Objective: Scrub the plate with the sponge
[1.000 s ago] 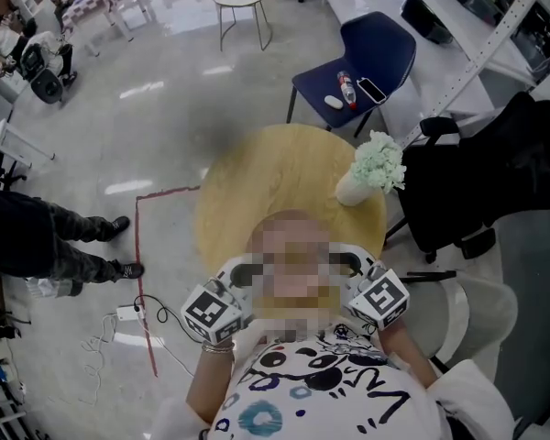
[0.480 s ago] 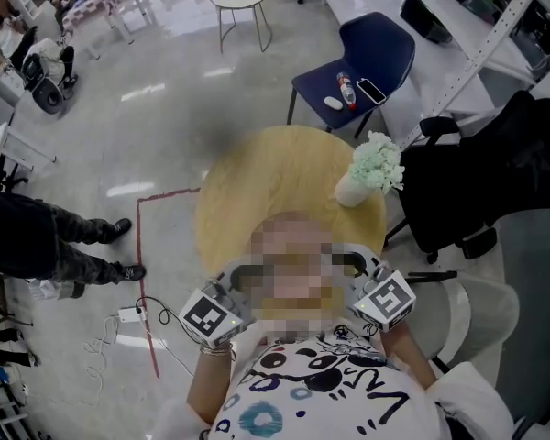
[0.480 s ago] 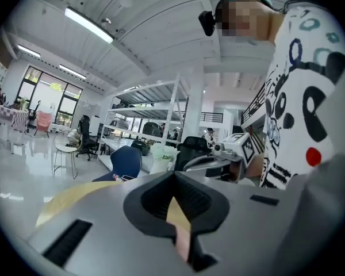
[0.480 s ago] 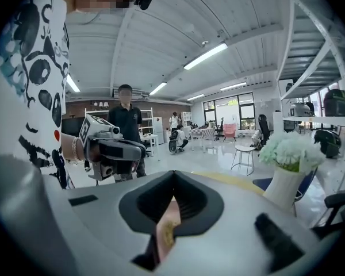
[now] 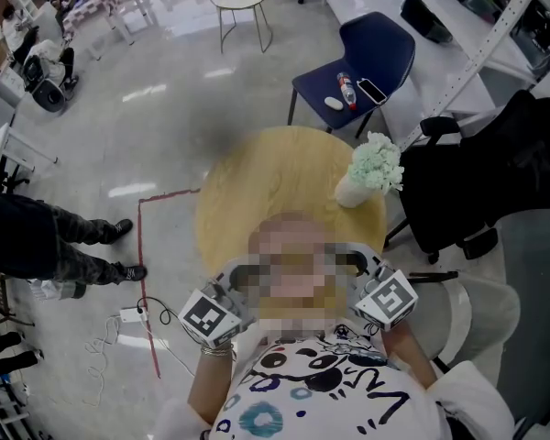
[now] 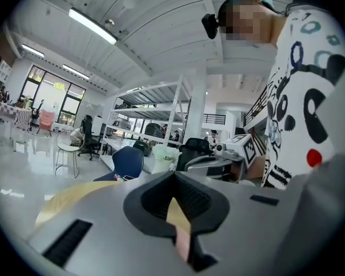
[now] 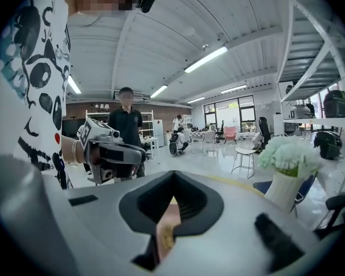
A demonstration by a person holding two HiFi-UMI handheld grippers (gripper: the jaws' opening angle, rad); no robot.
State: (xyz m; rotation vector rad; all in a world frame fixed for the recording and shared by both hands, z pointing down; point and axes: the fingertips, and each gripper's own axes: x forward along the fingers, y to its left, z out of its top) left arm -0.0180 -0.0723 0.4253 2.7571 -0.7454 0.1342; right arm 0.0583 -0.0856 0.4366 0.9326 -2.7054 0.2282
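No plate and no sponge show in any view. I hold both grippers close to my chest, over the near edge of a round wooden table [image 5: 275, 177]. In the head view only their marker cubes show, the left one [image 5: 209, 317] and the right one [image 5: 388, 299]; the jaws lie under the blurred patch. In the left gripper view, the left gripper [image 6: 174, 197] has its jaws closed to a thin seam with nothing between them. The right gripper [image 7: 171, 203] is shut and empty too. Each gripper faces the other: right gripper [image 6: 233, 151], left gripper [image 7: 109, 151].
A white vase of pale green flowers [image 5: 374, 168] stands at the table's right edge. Beyond it is a blue chair [image 5: 371, 58] with small items on its seat. A black jacket [image 5: 495, 177] hangs at the right. A person [image 5: 46, 241] stands at the left by a red floor line [image 5: 139, 273].
Both marker cubes have drifted slightly outward and down in the head view. Nothing else has visibly changed.
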